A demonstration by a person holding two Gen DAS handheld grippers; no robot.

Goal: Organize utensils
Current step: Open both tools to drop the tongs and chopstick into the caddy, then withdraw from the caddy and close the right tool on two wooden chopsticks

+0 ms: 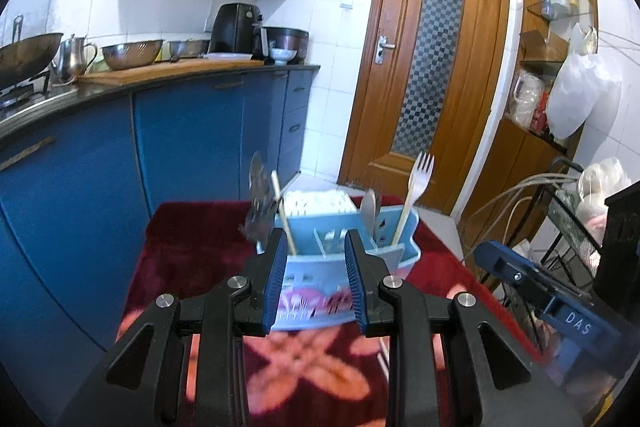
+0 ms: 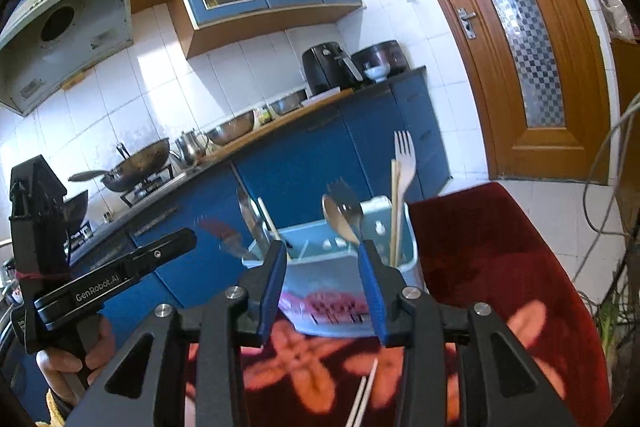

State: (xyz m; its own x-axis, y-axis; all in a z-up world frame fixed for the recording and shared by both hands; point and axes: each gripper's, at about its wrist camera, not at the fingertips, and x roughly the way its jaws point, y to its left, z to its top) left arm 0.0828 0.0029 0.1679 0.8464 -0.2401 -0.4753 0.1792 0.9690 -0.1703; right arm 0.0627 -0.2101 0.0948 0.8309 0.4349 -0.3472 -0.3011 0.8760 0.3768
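A light blue utensil holder with a flower print stands on a red flowered cloth; it also shows in the right wrist view. It holds a pale plastic fork, a metal spoon, a metal knife blade and a chopstick. The right wrist view shows the fork, a wooden spoon, a dark fork, a knife and chopsticks standing in it. A pair of chopsticks lies on the cloth. My left gripper and right gripper are open and empty just before the holder.
Blue kitchen cabinets with a countertop of pots, bowls and an air fryer run along the left. A wooden door stands behind the table. A wire rack with bags and cables is at the right.
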